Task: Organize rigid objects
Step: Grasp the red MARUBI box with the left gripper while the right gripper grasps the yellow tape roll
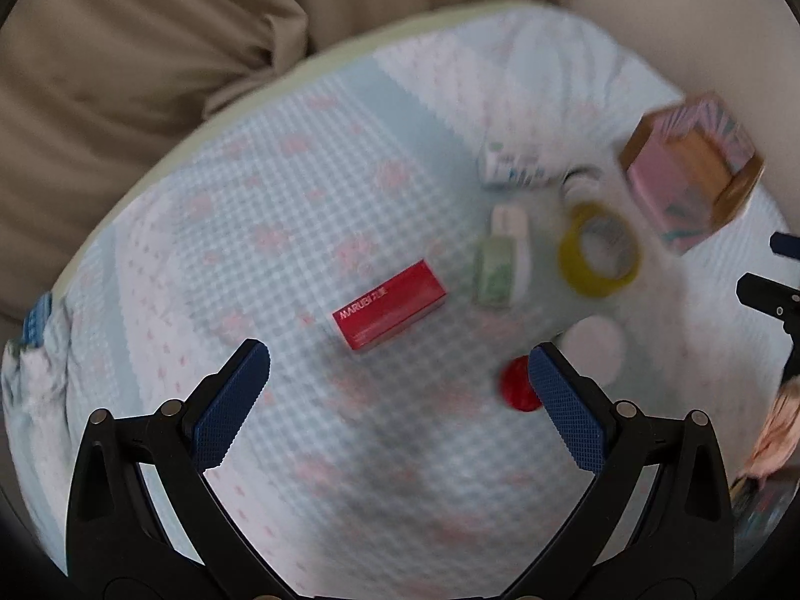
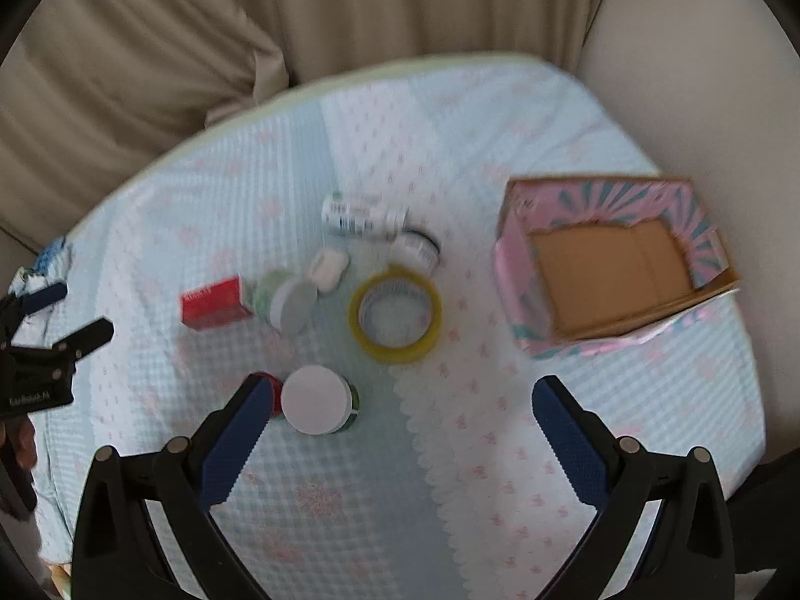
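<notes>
My left gripper [image 1: 400,375] is open and empty, just short of a red box [image 1: 390,306] lying on the checked cloth. A small red cap [image 1: 517,384] sits by its right finger. My right gripper [image 2: 400,410] is open and empty above the cloth, with a white-lidded jar [image 2: 316,400] near its left finger. A yellow tape roll [image 2: 396,312] lies ahead of it. A pink and teal open box [image 2: 615,262] stands at the right, empty inside. The red box [image 2: 216,302], a green-white bottle [image 2: 280,302] and a white case [image 2: 330,266] lie in a cluster.
A light blue checked cloth [image 2: 350,500] covers a round cushion. Beige sofa cushions [image 2: 150,75] rise behind it. A white tube [image 2: 357,215] and another small jar [image 2: 420,247] lie behind the tape. The left gripper shows at the left edge of the right wrist view [image 2: 45,350].
</notes>
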The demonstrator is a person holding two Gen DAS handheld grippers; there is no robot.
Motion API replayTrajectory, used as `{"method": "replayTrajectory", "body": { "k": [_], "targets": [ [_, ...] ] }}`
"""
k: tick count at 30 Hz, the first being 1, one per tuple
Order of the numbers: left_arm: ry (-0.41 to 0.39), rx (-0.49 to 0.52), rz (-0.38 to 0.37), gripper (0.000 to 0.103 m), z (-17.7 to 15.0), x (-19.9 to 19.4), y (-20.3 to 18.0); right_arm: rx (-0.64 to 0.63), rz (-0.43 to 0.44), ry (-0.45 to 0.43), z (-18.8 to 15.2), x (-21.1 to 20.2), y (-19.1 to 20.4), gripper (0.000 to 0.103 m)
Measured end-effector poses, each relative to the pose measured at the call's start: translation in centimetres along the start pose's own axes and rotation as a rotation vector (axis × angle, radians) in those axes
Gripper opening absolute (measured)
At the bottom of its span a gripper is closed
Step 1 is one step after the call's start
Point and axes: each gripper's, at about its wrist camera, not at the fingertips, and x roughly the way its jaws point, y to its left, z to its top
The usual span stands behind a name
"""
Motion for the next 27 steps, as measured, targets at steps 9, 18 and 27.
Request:
{"method": "replayTrajectory", "body": {
  "k": [9, 18, 27],
  "targets": [
    [0.192, 0.229, -0.024, 0.099, 1.4, 11.8, -0.7, 0.038, -0.015, 0.187, 0.5, 12.2, 0.6, 0.103],
    [0.276, 0.383, -0.065, 0.093, 1.7, 18.6, -1.8, 0.077, -0.022, 0.294, 2.5, 19.9, 0.2, 0.103],
    [0.292, 0.402, -0.127, 0.055, 1.3, 20.8, -1.9, 0.06, -0.046, 0.294, 4.2, 21.2, 0.1, 0.097]
  ]
}}
